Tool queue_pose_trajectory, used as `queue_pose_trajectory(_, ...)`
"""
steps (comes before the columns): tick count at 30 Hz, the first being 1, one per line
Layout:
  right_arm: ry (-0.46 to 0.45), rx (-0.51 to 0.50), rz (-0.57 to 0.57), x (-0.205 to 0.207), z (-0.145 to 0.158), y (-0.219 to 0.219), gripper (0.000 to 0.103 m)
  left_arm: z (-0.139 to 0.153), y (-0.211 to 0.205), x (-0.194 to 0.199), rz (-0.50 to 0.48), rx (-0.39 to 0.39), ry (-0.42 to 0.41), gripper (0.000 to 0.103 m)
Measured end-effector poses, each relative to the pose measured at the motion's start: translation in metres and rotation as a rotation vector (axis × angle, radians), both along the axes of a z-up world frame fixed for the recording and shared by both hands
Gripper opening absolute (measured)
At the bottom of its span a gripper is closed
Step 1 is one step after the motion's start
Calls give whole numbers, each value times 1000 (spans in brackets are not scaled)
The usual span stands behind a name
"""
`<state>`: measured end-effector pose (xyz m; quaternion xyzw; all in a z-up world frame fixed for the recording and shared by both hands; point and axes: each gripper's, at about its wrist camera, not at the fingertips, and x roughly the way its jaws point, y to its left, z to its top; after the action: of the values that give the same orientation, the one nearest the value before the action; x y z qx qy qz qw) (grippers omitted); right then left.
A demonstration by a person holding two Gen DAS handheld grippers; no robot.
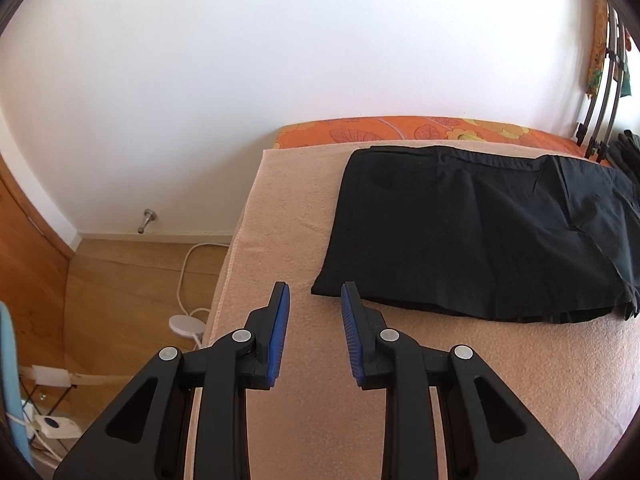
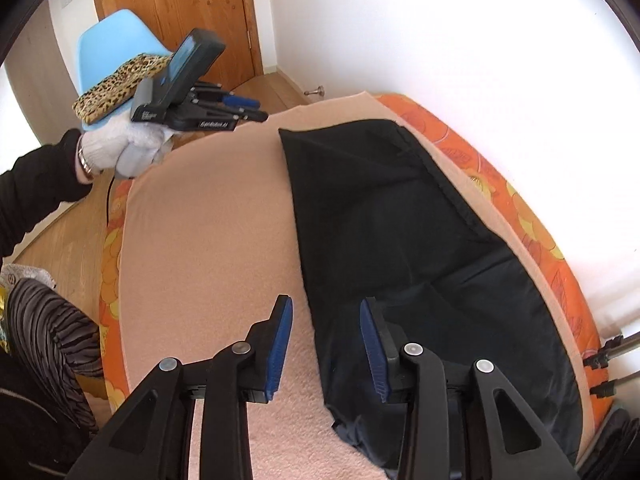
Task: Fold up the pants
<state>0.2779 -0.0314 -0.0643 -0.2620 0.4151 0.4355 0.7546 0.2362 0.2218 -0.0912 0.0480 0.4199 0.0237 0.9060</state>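
Pants (image 1: pixel 472 232) folded on blanket (image 1: pixel 288 208), tools apart

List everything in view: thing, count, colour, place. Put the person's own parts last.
pants: one, black, folded, lying on the towel
towel: one, peach, spread over the bed
bedsheet: one, orange floral, under the towel
chair: one, light blue, by the door
door: one, wooden, behind the chair
cable: one, white, on the floor
left hand-held gripper: one, black with blue pads, open, empty, above the towel
right hand-held gripper: one, same colours, open, empty, over the pants' edge
glove: one, white, on the left hand
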Motion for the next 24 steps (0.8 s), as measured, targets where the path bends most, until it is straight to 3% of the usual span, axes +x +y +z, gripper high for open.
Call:
queue_pose_trajectory(5,-5,53,-95,82,2,37,36,-2,-21,9,-60,-120,7,35)
queue_pose_trajectory(9,1,44,-141,136,-18,66,36,-16,-30,22,-89,-148,45,35)
queue_pose_trajectory(14,18,36,-172,178,-47,89,36,-30,-31,33,-105,-149,77,35)
queue_pose_trajectory(20,5,-25,-180,195,-82,107,45,-38,-17,40,-75,-165,83,35)
queue_pose_trajectory(22,13,-49,-177,197,-90,110,36,-38,-17,42,-72,-167,78,35)
queue_pose_trajectory(24,32,-53,-176,198,-96,111,13,-39,-16,44,-66,-173,77,35)
